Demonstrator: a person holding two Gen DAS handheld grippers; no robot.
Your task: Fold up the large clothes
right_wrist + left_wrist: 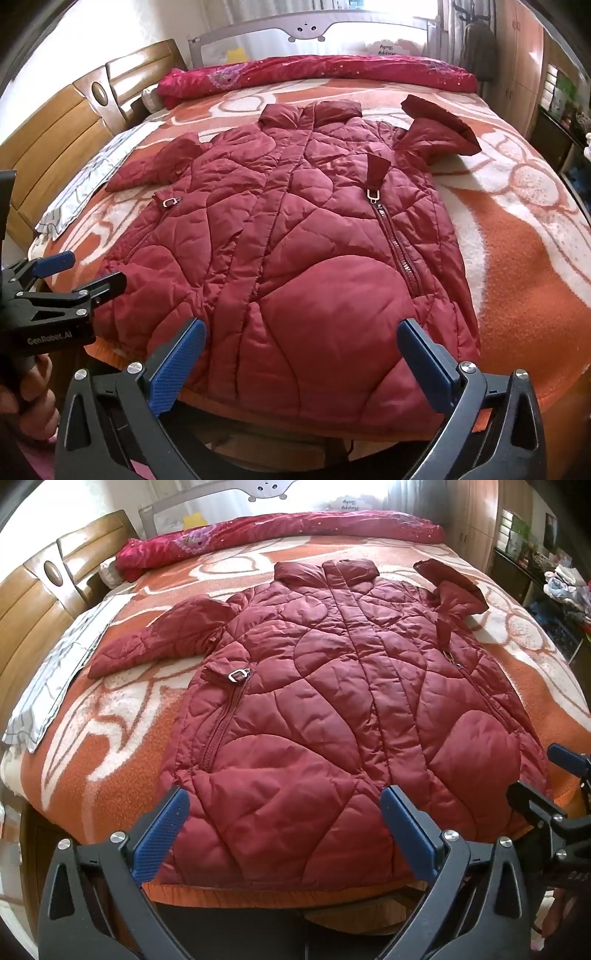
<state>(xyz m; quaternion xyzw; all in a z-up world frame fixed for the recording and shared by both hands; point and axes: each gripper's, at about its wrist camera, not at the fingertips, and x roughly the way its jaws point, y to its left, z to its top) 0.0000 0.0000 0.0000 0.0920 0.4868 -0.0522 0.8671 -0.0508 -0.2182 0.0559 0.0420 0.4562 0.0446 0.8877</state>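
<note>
While the quilted red jacket [332, 709] lies spread flat on the bed [110, 738], both the left hand-held gripper [284, 834] and the right hand-held gripper [301, 365] hover above its hem, jaws wide and empty.

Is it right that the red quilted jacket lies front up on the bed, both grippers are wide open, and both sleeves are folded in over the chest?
Not quite. The jacket lies front up and the left gripper and right gripper are open, but the sleeves are not folded in: the left wrist view shows them spread out to the sides.
</note>
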